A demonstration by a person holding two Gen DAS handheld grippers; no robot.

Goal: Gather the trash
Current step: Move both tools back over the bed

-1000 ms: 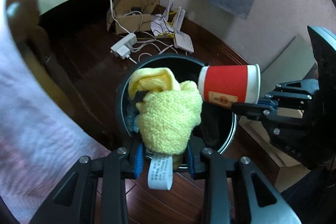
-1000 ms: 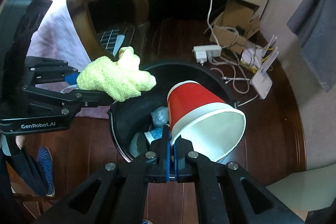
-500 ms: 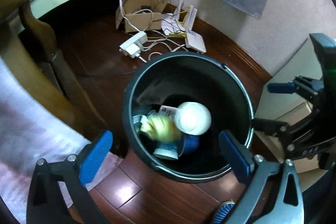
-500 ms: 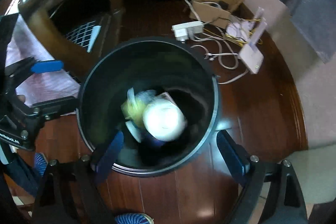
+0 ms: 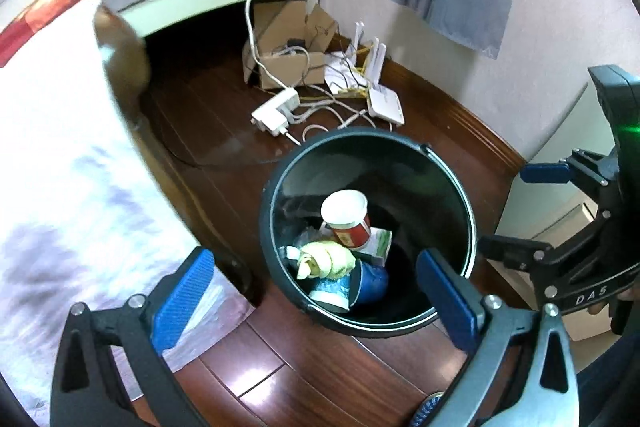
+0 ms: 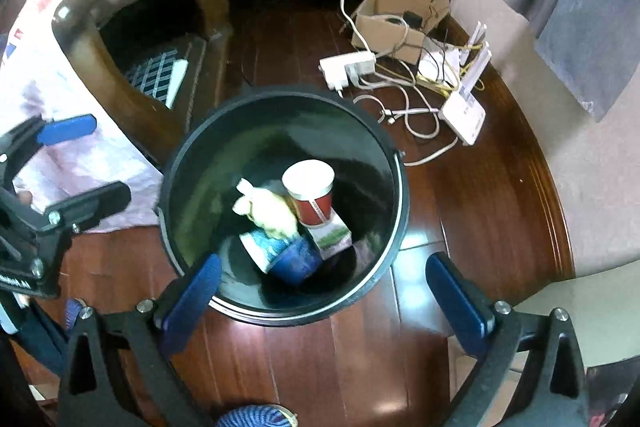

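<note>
A black round trash bin (image 5: 276,187) (image 6: 400,187) stands on the dark wood floor. Inside lie a red paper cup (image 5: 347,219) (image 6: 313,193), a yellow cloth (image 5: 326,259) (image 6: 272,211), a blue cup (image 5: 352,287) (image 6: 288,257) and a small green-white carton (image 5: 378,241) (image 6: 334,235). My left gripper (image 5: 316,295) is open and empty above the bin's near rim. My right gripper (image 6: 324,297) is open and empty above the bin too. Each gripper shows at the side of the other's view, the right one (image 5: 520,211) and the left one (image 6: 76,159).
A cardboard box (image 5: 288,39) (image 6: 400,15), a white power strip (image 5: 276,111) (image 6: 348,67), a white router (image 5: 384,103) (image 6: 464,115) and tangled cables lie on the floor behind the bin. A wooden table with a pale cloth (image 5: 60,155) (image 6: 60,115) stands left.
Both grippers opened and let go: the yellow cloth and the red cup dropped into the bin and now lie still at its bottom. Both grippers have lifted slightly.
</note>
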